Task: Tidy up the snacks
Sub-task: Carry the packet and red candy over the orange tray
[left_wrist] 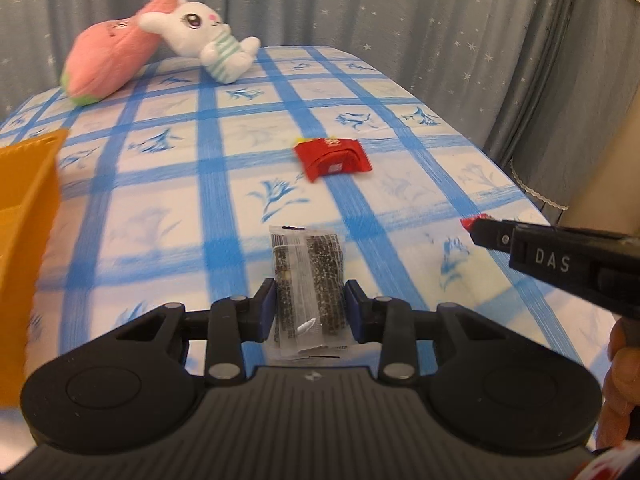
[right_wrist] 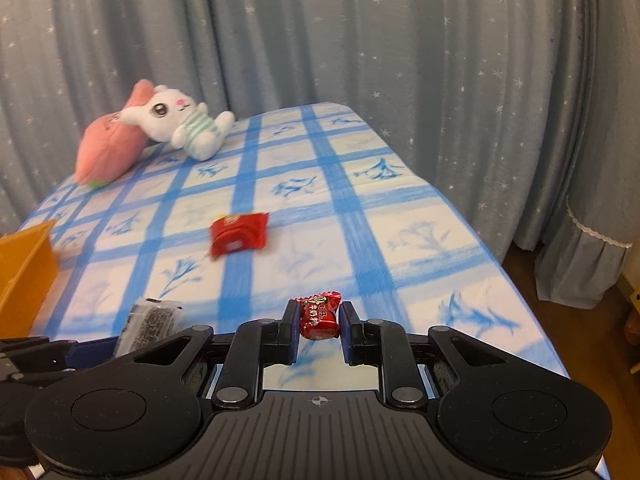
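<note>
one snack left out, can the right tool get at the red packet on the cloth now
Probably not yet: the right tool is shut on a small red candy. The path to the red packet looks open.

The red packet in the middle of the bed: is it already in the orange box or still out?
Still out. The red packet lies flat on the blue checked sheet, well apart from the orange box at the left edge, and neither gripper touches it.

We see a white plush bunny in a green-striped top leaning against a pink plush cushion at the far end of the blue-checked tablecloth. Behind them hangs a grey star-speckled curtain.
</note>
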Demonstrator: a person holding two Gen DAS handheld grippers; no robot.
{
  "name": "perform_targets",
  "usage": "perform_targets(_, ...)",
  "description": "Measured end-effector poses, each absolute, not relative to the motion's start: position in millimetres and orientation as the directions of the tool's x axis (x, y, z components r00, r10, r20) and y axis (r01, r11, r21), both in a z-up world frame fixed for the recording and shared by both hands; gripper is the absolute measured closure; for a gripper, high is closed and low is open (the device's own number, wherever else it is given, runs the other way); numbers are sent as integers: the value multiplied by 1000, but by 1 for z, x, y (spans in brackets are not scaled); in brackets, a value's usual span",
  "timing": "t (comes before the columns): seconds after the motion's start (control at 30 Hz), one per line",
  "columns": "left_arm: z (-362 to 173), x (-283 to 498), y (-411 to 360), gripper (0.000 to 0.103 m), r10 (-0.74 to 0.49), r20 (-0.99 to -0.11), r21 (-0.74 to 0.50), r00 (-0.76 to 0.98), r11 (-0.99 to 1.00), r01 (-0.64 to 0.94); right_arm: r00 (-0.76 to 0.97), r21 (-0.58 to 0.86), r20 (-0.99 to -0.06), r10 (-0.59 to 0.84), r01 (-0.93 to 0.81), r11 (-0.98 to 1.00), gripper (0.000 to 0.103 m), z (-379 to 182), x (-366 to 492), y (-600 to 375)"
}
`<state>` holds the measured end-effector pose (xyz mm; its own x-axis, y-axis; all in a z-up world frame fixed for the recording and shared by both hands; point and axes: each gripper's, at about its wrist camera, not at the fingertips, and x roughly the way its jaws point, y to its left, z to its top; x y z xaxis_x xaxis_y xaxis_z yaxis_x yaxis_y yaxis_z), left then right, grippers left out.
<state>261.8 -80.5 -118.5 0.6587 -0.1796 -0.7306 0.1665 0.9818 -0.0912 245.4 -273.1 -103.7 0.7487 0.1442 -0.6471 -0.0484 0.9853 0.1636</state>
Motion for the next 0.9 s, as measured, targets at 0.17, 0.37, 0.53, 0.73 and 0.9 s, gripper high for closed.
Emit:
perform_targets(0.17,-99,228,-64,70,-165,-727,-104,667,986,131,735,178,-658,163,-59,982,83,-96,210,-265)
perform_targets(0.37,-72,189,-43,70,-145,-715,-112,684,989,92,729,190,-659,186,-78,979,83,-80,168,-251)
perform_targets(0.53,-51,158,-26,70,-123,-700,-107,704,992,66,732,190,-644,221,-127,974,83,-63,140,-231)
perform_targets(0.73,-33,128,-3,70,-97,-682,-108,725,994,31,745,176,-613,261,-194,965,83,-40,115,-204)
perform_targets(0.9,-21,107,14,70,-77,-666,-112,742,994,3,756,162,-589,285,-236,958,83,-24,101,-186)
